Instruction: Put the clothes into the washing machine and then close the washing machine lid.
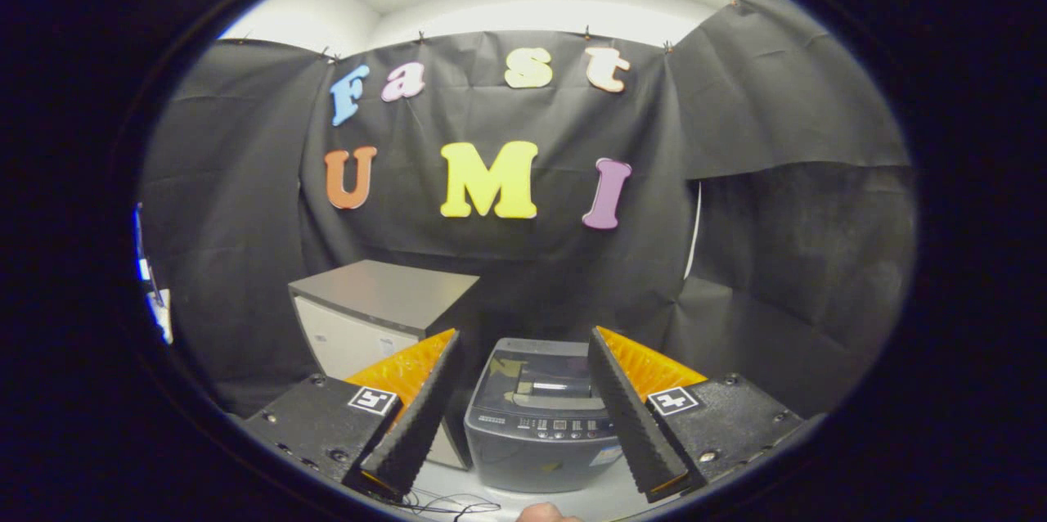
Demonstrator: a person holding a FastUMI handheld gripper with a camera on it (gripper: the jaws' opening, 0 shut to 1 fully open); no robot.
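Note:
A small grey top-loading washing machine (536, 432) stands on the pale floor against the black cloth wall. Its lid (540, 379) with a dark glossy panel lies down flat, and a row of buttons runs along the front of the top. My gripper (523, 334) is open, held above and in front of the machine. The machine shows in the wide gap between the two fingers (417, 416), some way beyond them. Nothing is held between the fingers.
A low cabinet (368, 309) with a grey top and a white front stands just left of the washing machine. A thin dark cable (446, 503) lies on the floor in front. Part of a person's hand (546, 515) shows below the fingers.

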